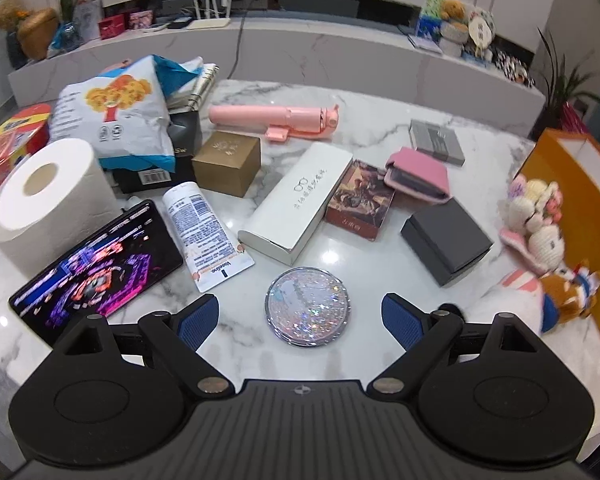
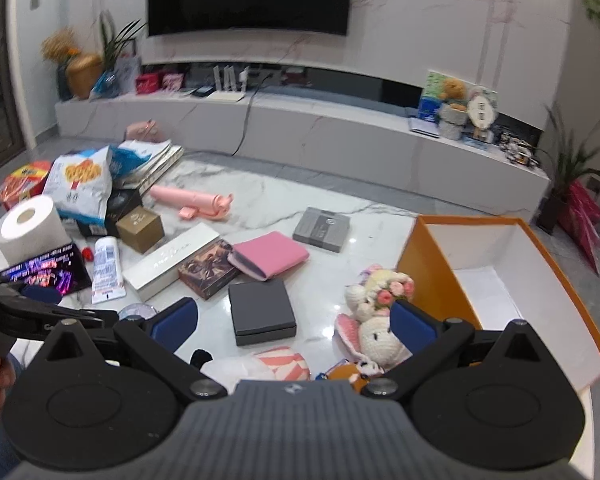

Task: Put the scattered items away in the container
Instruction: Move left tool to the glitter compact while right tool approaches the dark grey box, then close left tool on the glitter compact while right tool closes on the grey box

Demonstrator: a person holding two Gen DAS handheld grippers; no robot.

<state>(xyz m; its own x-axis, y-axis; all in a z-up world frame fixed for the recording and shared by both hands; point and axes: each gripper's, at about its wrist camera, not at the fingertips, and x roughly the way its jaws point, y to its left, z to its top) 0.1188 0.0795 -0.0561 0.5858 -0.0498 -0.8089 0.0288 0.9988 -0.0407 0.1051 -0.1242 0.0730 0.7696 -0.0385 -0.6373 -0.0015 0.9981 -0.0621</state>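
Left tongs [image 1: 300,316], spread and empty, straddle the round compact [image 1: 307,307] lying flat on the counter [image 1: 380,128]; right tongs [image 2: 294,320], also spread, hover nearer the box [image 2: 500,280].

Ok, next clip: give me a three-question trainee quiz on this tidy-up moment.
1. True or false: the orange box already holds items.
2. Which lies nearest the left gripper: A) round glitter compact, B) pink selfie stick, C) toilet roll?
3. What soft toy sits by the right gripper?

Key: 1 false, it looks empty; 2 A; 3 crocheted bunny.
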